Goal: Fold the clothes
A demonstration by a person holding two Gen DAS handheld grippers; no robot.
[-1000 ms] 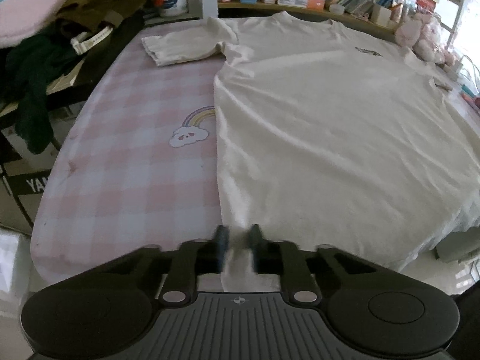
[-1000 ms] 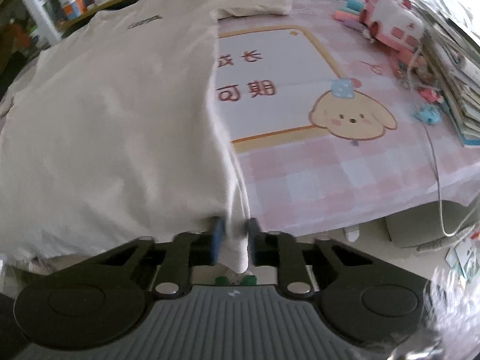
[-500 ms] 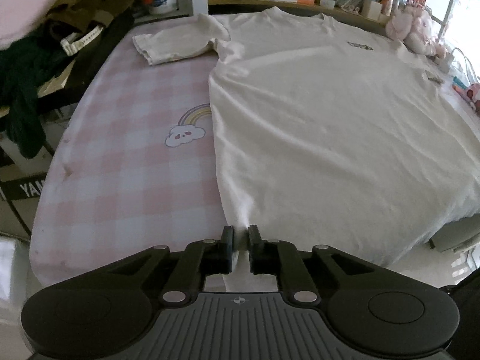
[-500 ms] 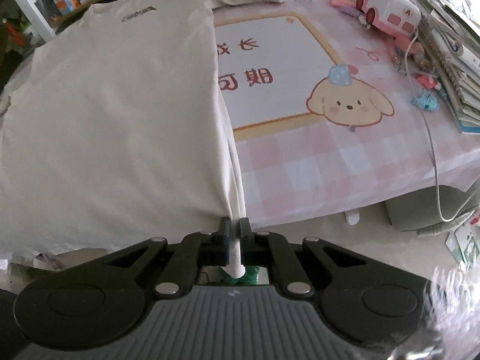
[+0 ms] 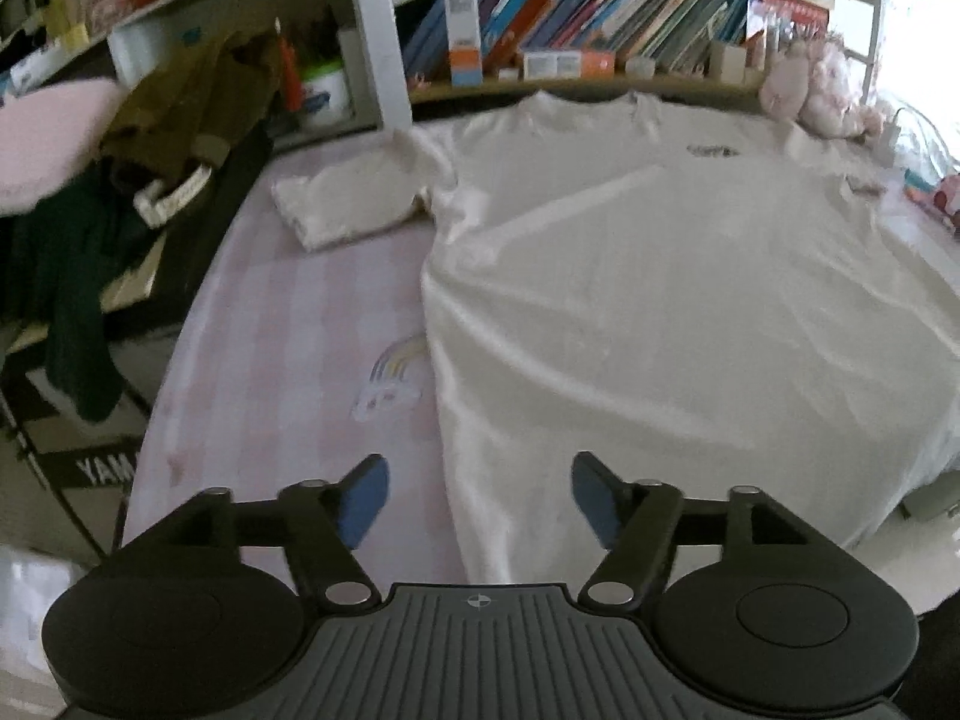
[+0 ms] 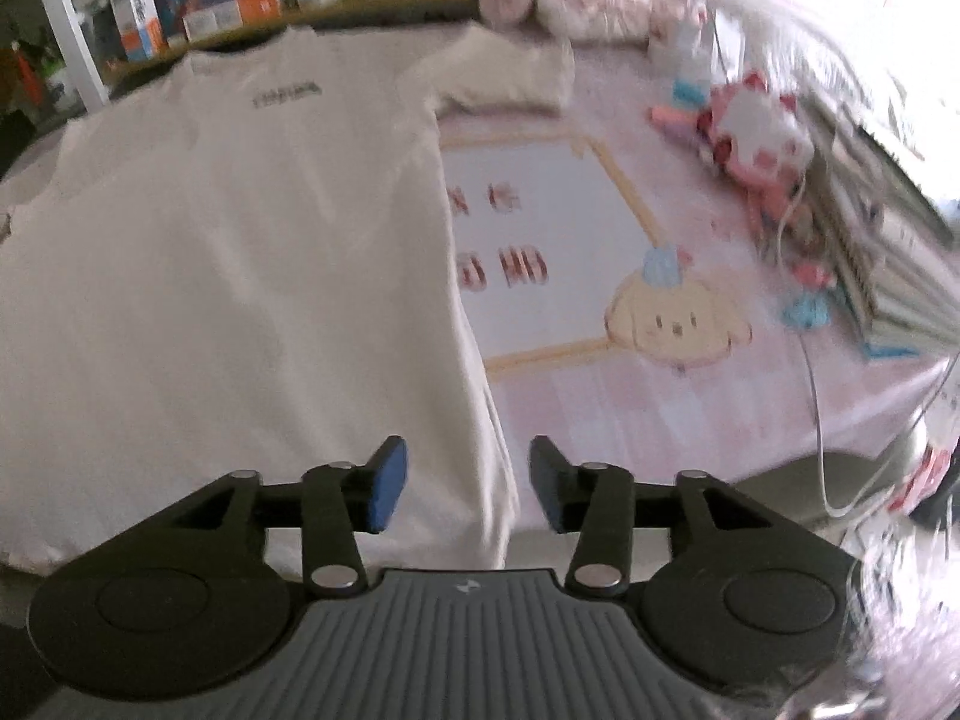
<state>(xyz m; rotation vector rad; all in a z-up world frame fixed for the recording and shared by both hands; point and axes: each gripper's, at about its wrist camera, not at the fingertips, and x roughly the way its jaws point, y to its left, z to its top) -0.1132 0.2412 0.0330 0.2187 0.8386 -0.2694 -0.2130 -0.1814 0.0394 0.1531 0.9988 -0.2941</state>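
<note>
A cream T-shirt [image 5: 660, 300] lies spread flat on the pink checked tabletop [image 5: 288, 330], collar far, hem hanging over the near edge. In the left wrist view my left gripper [image 5: 477, 495] hovers above the shirt's near left hem corner, jaws opening, its blue pads wide apart and off the cloth. In the right wrist view the same T-shirt [image 6: 240, 270] fills the left side. My right gripper [image 6: 465, 489] hangs over the near right hem corner, jaws opening, the cloth lying below and between the pads but not pressed.
A bookshelf [image 5: 600, 18] lines the far edge. Dark and brown clothes [image 5: 120, 180] pile up at the left. Pink plush toys [image 6: 756, 132], stacked books [image 6: 888, 240] and a white cable [image 6: 822, 420] crowd the right side, beside a puppy print [image 6: 672, 318] on the mat.
Both grippers held the shirt's hem corners shut; both have let go, opened their jaws and lifted a little. The hem now lies over the table edge.
</note>
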